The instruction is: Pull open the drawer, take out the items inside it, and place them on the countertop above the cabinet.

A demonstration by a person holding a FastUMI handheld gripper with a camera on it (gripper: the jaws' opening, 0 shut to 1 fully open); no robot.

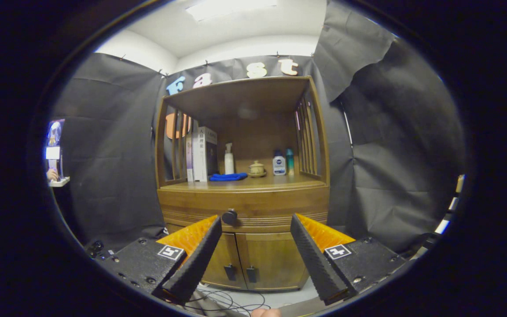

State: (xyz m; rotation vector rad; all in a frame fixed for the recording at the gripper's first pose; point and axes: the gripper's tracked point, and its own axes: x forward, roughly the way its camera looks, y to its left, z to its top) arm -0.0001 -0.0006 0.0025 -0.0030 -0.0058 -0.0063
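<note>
Drawer (pixel 244 207): closed, flush in wooden cabinet (pixel 253 259), directly ahead of and beyond the gripper (pixel 256 222); contents hidden. Round dark knob (pixel 229 216) at drawer front, just beyond the left fingertip, slightly inside the gap, untouched. Gripper fingers (pixel 196 259): spread wide apart, black ribbed pads with orange backing, clamped on nothing, well short of the cabinet. Between the fingers, lower down: two cabinet doors, each with a small dark handle (pixel 231 271) near the centre seam, both closed. Countertop (pixel 244 182) above the drawer, beyond the fingertips, under an open wooden hutch with slatted sides. On countertop, left to right: upright books (pixel 201 154); white pump bottle (pixel 229 159); blue cloth (pixel 228 177) lying flat in front of the bottle and books; small lidded ceramic pot (pixel 256 168) on a saucer; white bottle with dark cap (pixel 279 164); slim teal bottle (pixel 289 161) just beside it. Front strip of countertop bare. Below the fingers: pale floor with loose dark cables (pixel 231 301). Far off to the left of the fingers, past the cloth wall: a person's hand (pixel 52 175) at a small shelf.
</note>
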